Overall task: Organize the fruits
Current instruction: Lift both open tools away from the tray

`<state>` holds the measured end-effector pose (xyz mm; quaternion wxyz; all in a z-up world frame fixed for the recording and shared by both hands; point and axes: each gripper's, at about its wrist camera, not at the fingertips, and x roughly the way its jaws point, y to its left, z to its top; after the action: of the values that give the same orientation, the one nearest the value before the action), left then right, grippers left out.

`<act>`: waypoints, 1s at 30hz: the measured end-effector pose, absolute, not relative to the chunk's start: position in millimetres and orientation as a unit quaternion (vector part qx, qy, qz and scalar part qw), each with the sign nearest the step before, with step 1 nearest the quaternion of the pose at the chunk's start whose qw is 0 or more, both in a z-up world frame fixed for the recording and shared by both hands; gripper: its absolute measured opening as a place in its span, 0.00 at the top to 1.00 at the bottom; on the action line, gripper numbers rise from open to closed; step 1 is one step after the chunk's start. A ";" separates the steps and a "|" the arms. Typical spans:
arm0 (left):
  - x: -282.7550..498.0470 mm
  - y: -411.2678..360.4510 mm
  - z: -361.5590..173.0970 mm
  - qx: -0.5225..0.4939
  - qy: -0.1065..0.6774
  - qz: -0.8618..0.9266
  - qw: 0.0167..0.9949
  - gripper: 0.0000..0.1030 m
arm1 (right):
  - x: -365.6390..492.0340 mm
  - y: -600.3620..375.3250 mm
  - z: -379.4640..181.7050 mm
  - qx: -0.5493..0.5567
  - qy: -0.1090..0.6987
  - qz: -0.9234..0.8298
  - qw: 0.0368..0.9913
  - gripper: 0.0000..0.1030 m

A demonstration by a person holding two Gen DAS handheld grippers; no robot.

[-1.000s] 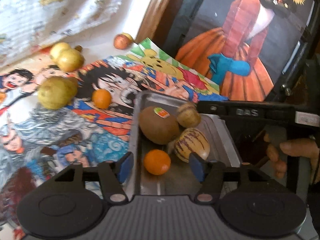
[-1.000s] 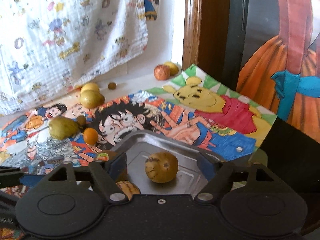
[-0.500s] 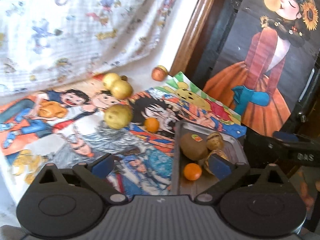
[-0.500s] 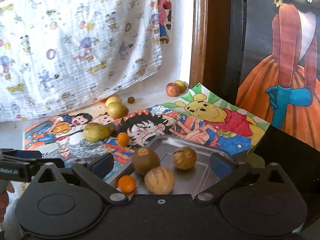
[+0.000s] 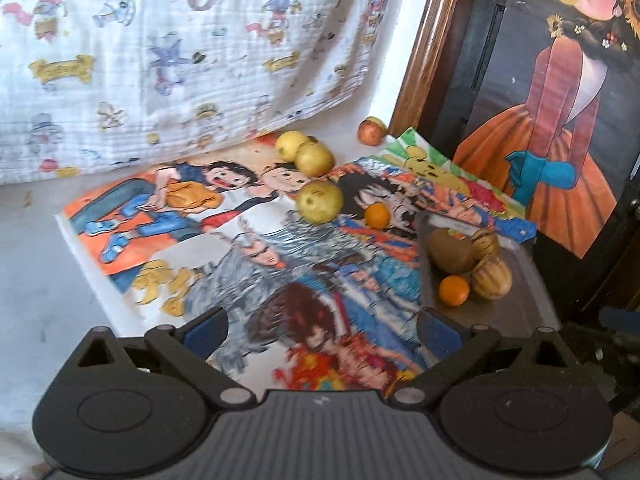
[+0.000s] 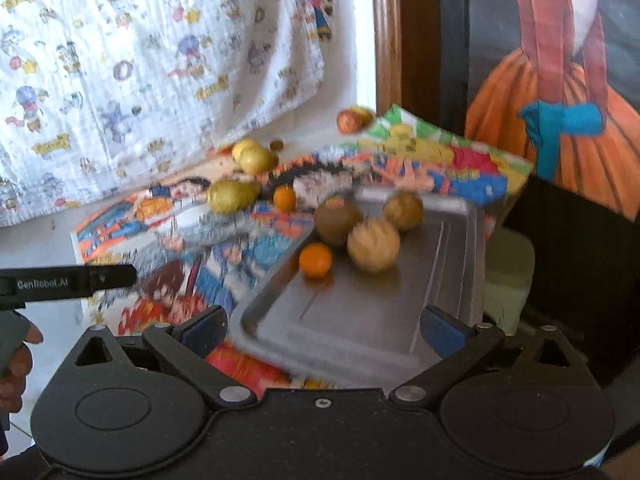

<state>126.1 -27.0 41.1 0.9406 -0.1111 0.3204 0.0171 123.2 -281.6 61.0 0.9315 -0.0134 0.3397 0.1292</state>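
We note both tools, left and right, released and empty; round fruit on the tray may roll if nudged.

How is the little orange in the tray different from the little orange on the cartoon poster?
The tray orange lies inside the metal tray, close to a kiwi and a striped melon. The poster orange sits outside the tray on the cartoon poster, next to a green pear. Both are small, round and bright orange.
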 end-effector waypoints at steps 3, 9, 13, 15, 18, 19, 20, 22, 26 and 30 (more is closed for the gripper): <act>117.3 -19.8 36.9 -0.098 0.325 0.025 0.940 0.00 | 111.3 -273.2 50.9 -0.009 0.359 0.118 0.926 0.01; 101.6 3.4 23.4 -0.105 0.340 0.057 0.933 0.00 | 95.3 -262.2 38.9 0.012 0.389 0.118 0.913 0.01; 95.2 15.8 21.1 -0.110 0.340 0.073 0.931 0.00 | 91.5 -253.3 40.1 0.002 0.389 0.124 0.913 0.01; 93.2 20.0 21.0 -0.111 0.340 0.078 0.931 0.00 | 91.2 -249.4 42.0 -0.006 0.386 0.125 0.914 0.01; 93.1 24.3 20.7 -0.110 0.341 0.080 0.930 0.00 | 92.0 -244.4 44.7 -0.019 0.382 0.129 0.915 0.01; 93.5 25.3 20.4 -0.111 0.341 0.081 0.930 0.00 | 92.6 -242.6 45.0 -0.023 0.381 0.131 0.915 0.01; 94.4 25.7 19.9 -0.110 0.342 0.082 0.929 0.00 | 93.4 -241.5 45.1 -0.027 0.381 0.132 0.915 0.01; 95.8 26.2 19.6 -0.109 0.344 0.085 0.929 0.00 | 95.8 -240.2 44.6 -0.032 0.380 0.133 0.915 0.01; 100.2 27.5 19.5 -0.106 0.346 0.091 0.928 0.00 | 103.0 -239.0 42.5 -0.034 0.382 0.134 0.914 0.01; 106.9 28.6 18.0 -0.102 0.350 0.097 0.926 0.00 | 107.7 -238.8 40.6 -0.029 0.383 0.136 0.913 0.01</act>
<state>106.9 28.6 18.0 0.9260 -0.1021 0.3503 0.0967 107.7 -238.8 40.6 0.9131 -0.0285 0.3835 0.1356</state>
